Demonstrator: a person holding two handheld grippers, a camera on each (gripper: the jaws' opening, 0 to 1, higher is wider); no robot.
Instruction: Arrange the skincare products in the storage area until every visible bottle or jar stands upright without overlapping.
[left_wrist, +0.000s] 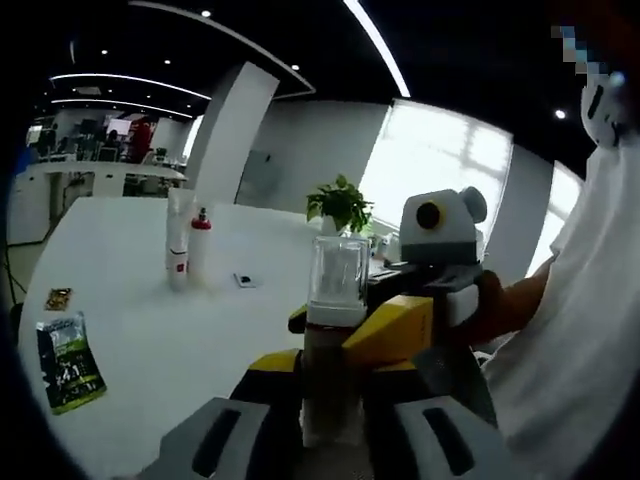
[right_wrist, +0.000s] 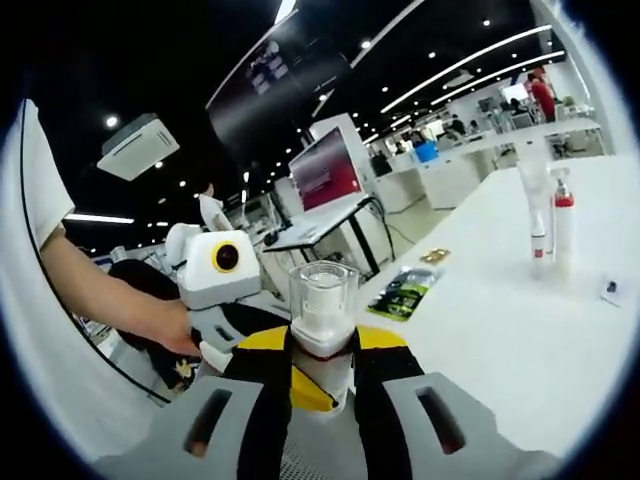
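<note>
In the left gripper view, the left hand-held gripper rises from the near edge with its two jaws pressed against the sides of a clear-capped bottle, which stands upright between them above the white counter. The bottle has a transparent square cap and a darker body below a thin reddish band. Just behind it, from the right, the right hand-held gripper reaches in, its yellow and black jaws closing on the same bottle; a person's hand grips its handle, with a white sleeve further right.

Far across the counter to the left stand two slim bottles close together: a white pump bottle and a red-capped bottle, both upright. A small flat object lies just to their right. A green sachet lies flat near the left edge, with a small dark packet beyond it. A potted plant stands at the far side.

In the right gripper view, the right hand-held gripper pinches the clear-capped bottle upright between its jaws, while the left hand-held gripper comes in from the left, held by a hand. On the counter the green sachet lies beyond the bottle, and the white pump bottle and red-capped bottle stand far to the right.
</note>
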